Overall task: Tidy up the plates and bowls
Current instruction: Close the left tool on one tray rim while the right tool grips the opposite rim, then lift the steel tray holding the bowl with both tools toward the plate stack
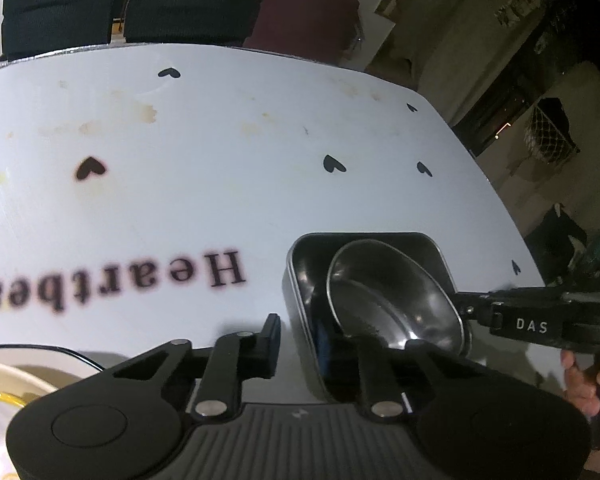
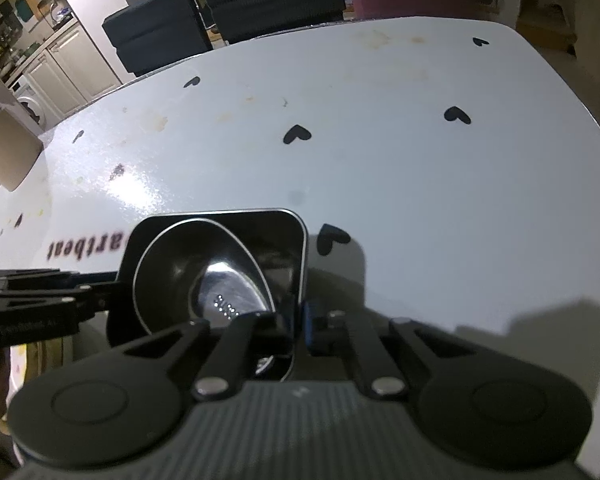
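The left gripper [image 1: 332, 332] stands with its fingers spread around the near wall of a black square dish [image 1: 300, 280]: the left finger [image 1: 270, 334] is outside the wall and the other finger goes down inside the dish. Whether the pads press the wall, I cannot tell. The right gripper [image 2: 296, 324] is closed on the wall of the same dish [image 2: 296, 232], one finger inside and one outside.

Inside the dish a round steel bowl [image 1: 396, 296] lies tilted, its rim leaning against the dish walls. The dish is near the edge of the white table [image 1: 220, 184], which has black hearts and the word "Heartbeat" [image 1: 116, 280] printed on it. A white plate [image 1: 20, 376] with a dark rim shows at the low left corner of the left wrist view. Dark chairs [image 2: 228, 4] stand behind the table.
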Demonstrator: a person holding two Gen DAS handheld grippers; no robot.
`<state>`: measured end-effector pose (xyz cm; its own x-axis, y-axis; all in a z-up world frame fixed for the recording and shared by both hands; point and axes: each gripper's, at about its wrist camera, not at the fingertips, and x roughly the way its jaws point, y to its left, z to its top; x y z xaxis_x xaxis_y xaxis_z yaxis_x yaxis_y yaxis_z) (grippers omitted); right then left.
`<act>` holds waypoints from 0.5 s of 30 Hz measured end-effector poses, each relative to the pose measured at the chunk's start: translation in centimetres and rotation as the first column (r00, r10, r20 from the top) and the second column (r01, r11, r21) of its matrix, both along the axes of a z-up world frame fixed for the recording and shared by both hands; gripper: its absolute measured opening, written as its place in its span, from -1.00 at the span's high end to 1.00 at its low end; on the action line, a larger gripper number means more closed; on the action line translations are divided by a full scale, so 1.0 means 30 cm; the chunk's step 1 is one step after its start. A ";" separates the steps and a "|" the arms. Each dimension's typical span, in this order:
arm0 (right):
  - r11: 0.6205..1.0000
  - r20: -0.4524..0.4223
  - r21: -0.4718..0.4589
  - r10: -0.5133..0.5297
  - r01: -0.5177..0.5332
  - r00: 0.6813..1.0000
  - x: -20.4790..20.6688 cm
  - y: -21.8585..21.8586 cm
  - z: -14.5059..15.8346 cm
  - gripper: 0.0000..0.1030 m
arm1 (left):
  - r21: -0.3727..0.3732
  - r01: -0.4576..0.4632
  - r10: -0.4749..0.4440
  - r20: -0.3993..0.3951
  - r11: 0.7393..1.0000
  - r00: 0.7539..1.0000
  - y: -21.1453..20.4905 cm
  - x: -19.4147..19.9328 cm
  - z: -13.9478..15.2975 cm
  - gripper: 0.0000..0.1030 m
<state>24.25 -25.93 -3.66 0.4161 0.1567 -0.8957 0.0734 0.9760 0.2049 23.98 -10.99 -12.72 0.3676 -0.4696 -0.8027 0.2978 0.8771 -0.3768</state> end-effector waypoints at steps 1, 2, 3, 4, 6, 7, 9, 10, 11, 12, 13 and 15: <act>1.000 0.001 0.004 -0.001 0.001 1.000 0.002 0.000 -0.001 0.88 | -0.007 -0.001 0.001 -0.003 1.000 1.000 0.002 -0.001 -0.001 0.70; 1.000 0.001 0.005 0.001 -0.001 1.000 0.003 0.000 0.000 0.88 | -0.018 -0.003 0.003 -0.008 1.000 1.000 0.002 -0.002 0.001 0.77; 1.000 0.001 0.005 0.002 -0.002 1.000 0.004 0.001 0.000 0.88 | -0.026 -0.009 0.008 -0.013 1.000 1.000 0.005 -0.002 0.002 0.78; 1.000 0.001 0.005 0.003 -0.003 1.000 -0.005 -0.009 0.005 0.89 | -0.030 -0.013 0.012 -0.014 0.999 1.000 0.008 0.000 0.003 0.78; 1.000 0.001 0.004 0.003 -0.003 1.000 -0.005 -0.009 0.005 0.89 | -0.042 -0.020 0.019 -0.012 0.999 1.000 0.014 0.001 0.003 0.78; 1.000 0.001 0.004 0.003 -0.003 1.000 -0.005 -0.008 0.005 0.89 | -0.049 -0.025 0.024 -0.009 0.999 1.000 0.018 0.002 0.003 0.78; 1.000 0.002 0.002 0.006 -0.006 1.000 -0.008 -0.007 0.008 0.89 | -0.059 -0.034 0.033 -0.006 0.998 0.999 0.023 0.004 0.003 0.80; 1.000 0.002 0.001 0.008 -0.008 1.000 -0.009 -0.006 0.010 0.88 | -0.061 -0.038 0.038 -0.004 0.997 0.999 0.025 0.005 0.005 0.80; 1.000 0.003 -0.001 0.010 -0.010 1.000 -0.012 -0.003 0.012 0.88 | -0.065 -0.045 0.045 0.001 0.997 0.999 0.027 0.005 0.009 0.80; 1.000 0.006 -0.002 0.012 -0.012 1.000 -0.015 -0.003 0.015 0.88 | -0.068 -0.048 0.048 0.005 0.997 0.999 0.029 0.006 0.014 0.81; 1.000 0.010 -0.004 0.015 -0.015 1.000 -0.016 0.001 0.017 0.88 | -0.071 -0.050 0.050 0.010 0.996 0.999 0.029 0.006 0.019 0.81; 1.000 0.020 -0.001 0.010 -0.010 1.000 -0.021 0.000 0.024 0.88 | -0.080 -0.054 0.055 0.021 0.995 0.998 0.032 0.004 0.033 0.81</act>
